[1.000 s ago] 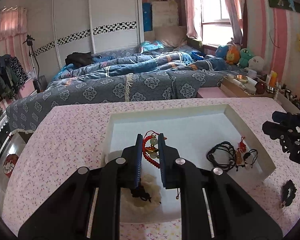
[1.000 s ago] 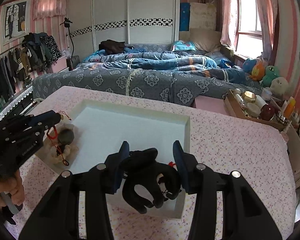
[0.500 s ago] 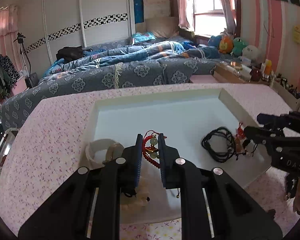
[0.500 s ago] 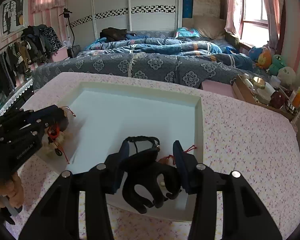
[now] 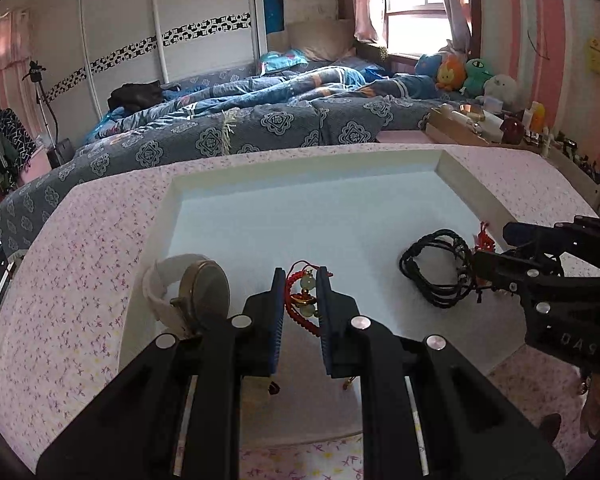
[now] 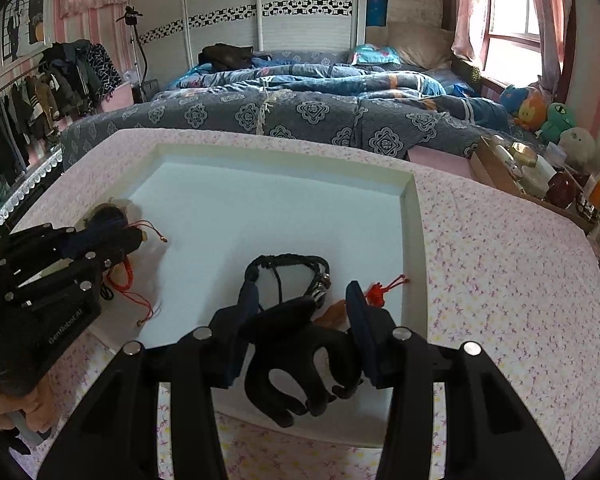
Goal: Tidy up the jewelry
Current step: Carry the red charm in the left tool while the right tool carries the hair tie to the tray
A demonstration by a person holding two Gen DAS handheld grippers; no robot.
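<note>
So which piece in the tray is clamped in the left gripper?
The red cord bracelet with pale green beads, pinched in the left gripper. The watch and black cord bracelet lie loose in the tray.

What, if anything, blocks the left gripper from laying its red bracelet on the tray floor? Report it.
Nothing visible does. The left gripper holds the red bracelet over bare tray floor. The watch stands to its left against the wall, and the black cord bracelet lies off to its right.
</note>
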